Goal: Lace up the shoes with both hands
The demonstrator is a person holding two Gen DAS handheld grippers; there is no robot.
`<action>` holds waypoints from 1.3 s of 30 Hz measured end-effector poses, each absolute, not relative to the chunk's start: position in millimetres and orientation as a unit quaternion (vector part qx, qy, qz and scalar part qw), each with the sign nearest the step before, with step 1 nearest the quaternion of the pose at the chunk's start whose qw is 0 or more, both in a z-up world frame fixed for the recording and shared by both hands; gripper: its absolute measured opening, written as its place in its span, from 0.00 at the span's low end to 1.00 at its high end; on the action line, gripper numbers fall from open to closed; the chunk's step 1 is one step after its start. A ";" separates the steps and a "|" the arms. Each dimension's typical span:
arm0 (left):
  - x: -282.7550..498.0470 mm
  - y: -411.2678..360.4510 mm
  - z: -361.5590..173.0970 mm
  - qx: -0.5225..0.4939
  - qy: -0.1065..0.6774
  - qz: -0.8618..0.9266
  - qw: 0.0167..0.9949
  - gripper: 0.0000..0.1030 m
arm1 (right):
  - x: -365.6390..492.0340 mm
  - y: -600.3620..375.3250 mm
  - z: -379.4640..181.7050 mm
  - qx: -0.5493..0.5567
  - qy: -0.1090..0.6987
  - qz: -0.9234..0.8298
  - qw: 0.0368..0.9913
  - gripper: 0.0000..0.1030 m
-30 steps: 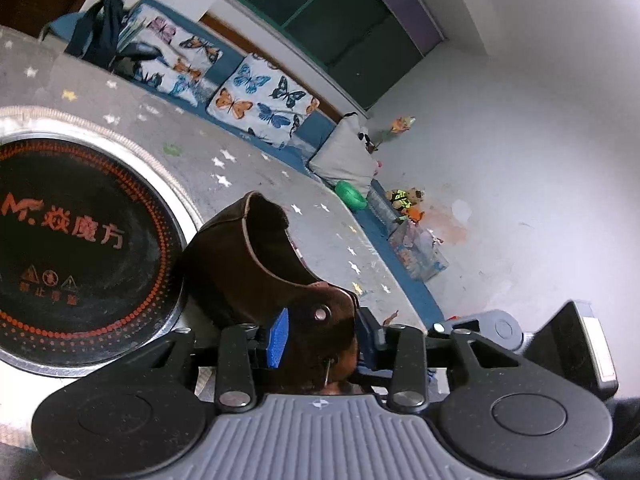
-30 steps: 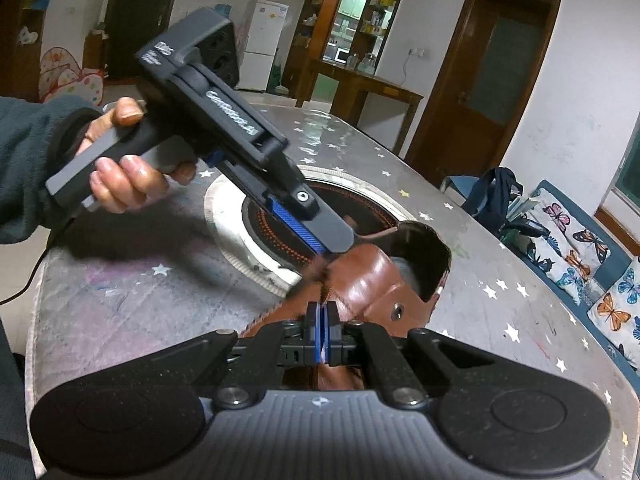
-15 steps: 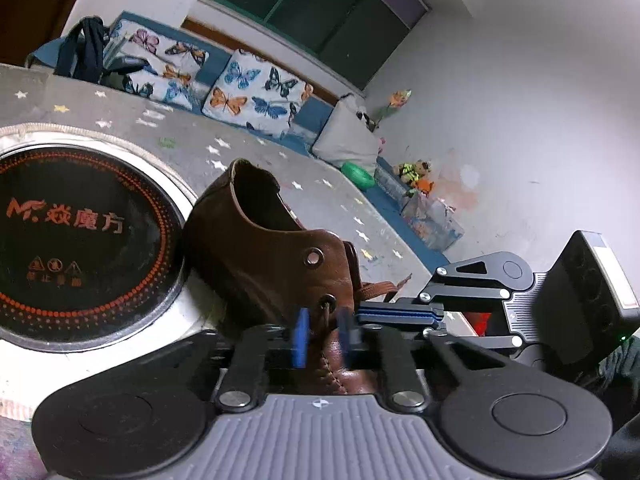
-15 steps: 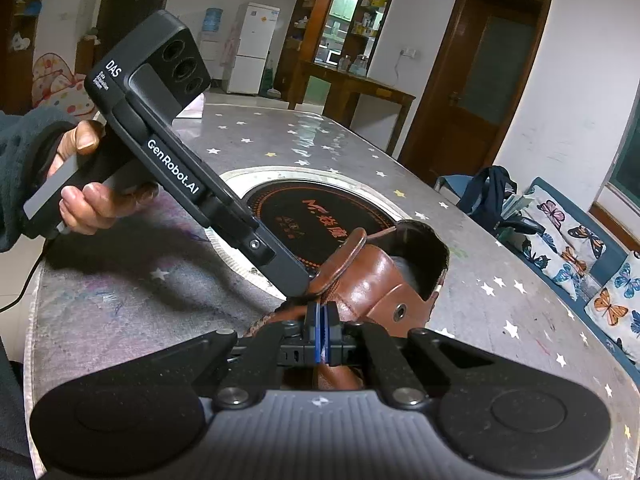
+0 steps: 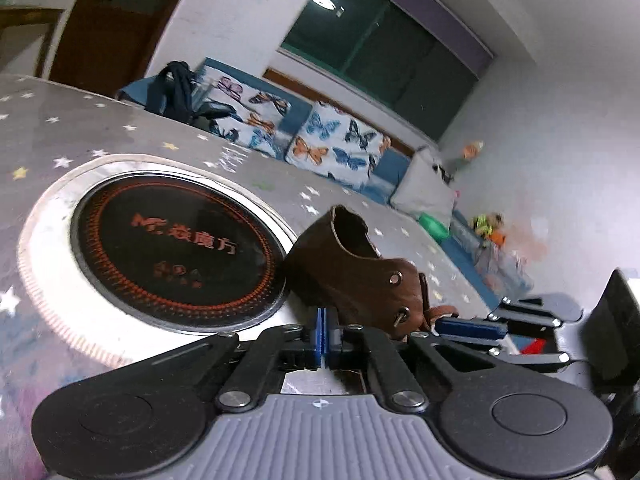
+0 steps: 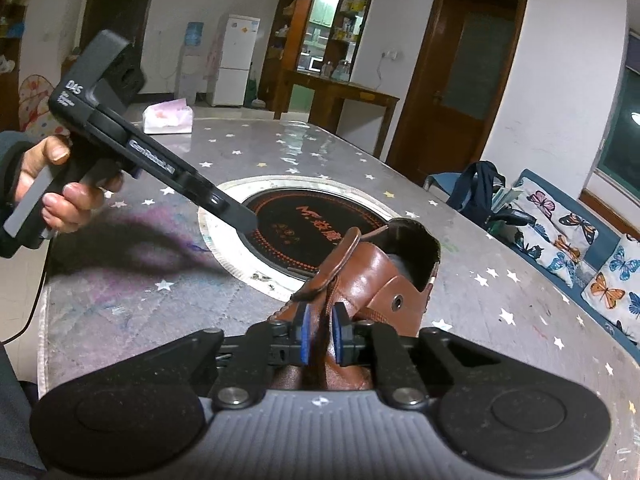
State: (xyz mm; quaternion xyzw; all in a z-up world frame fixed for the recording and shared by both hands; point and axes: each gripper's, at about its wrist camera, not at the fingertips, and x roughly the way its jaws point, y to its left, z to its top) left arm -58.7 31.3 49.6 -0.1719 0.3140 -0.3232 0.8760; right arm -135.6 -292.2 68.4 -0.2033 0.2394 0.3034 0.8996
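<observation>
A brown leather shoe [image 5: 360, 276] [image 6: 380, 276] lies on the starred grey table [image 6: 160, 280], beside a round black cooker plate [image 5: 176, 248]. My left gripper [image 5: 324, 336] is shut with nothing visible between its blue pads, and it sits left of the shoe. In the right wrist view its tip [image 6: 244, 220] hovers over the plate's rim, apart from the shoe. My right gripper [image 6: 323, 332] is over the shoe's front. Its jaws are opening, and a brown lace [image 6: 320, 316] runs through the gap. A lace tip [image 5: 402, 316] pokes from the lower eyelet.
A hand [image 6: 52, 184] holds the left gripper at the table's left. A tissue pack [image 6: 168, 118] lies at the far end. A sofa with butterfly cushions [image 5: 320, 144] and a dark bag [image 6: 476, 184] stand beyond the table's right edge.
The left gripper closed fully and drew away leftwards from the shoe's eyelet. The right gripper's pads, pressed together before, have parted a little around the lace.
</observation>
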 end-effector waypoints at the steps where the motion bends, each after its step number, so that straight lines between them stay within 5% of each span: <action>1: -61.4 29.5 51.0 -0.170 0.312 -0.331 0.875 0.01 | -135.4 -291.4 68.1 -0.204 0.239 0.301 0.900 0.10; 3: -64.4 18.0 54.8 -0.148 0.310 -0.343 0.874 0.14 | -131.8 -290.1 66.4 -0.204 0.243 0.295 0.901 0.10; 9: -62.3 -24.0 59.6 -0.087 0.297 -0.375 0.874 0.23 | -129.9 -291.7 66.0 -0.203 0.248 0.291 0.901 0.10; 16: -55.3 -44.8 52.8 -0.064 0.294 -0.388 0.871 0.21 | -136.0 -298.6 67.0 -0.197 0.247 0.286 0.905 0.16; 18: -56.4 -44.9 52.2 -0.063 0.290 -0.389 0.872 0.06 | -136.5 -300.4 67.3 -0.194 0.248 0.284 0.906 0.18; 24: -67.9 -33.0 56.0 -0.072 0.277 -0.359 0.889 0.00 | -142.9 -304.6 67.1 -0.186 0.249 0.276 0.910 0.30; 32: -81.8 10.3 56.8 -0.123 0.283 -0.295 0.905 0.01 | -154.2 -312.0 68.4 -0.156 0.252 0.265 0.917 0.47; 39: -86.1 -30.8 63.4 -0.074 0.266 -0.343 0.898 0.21 | -155.9 -305.8 67.3 -0.149 0.253 0.267 0.918 0.47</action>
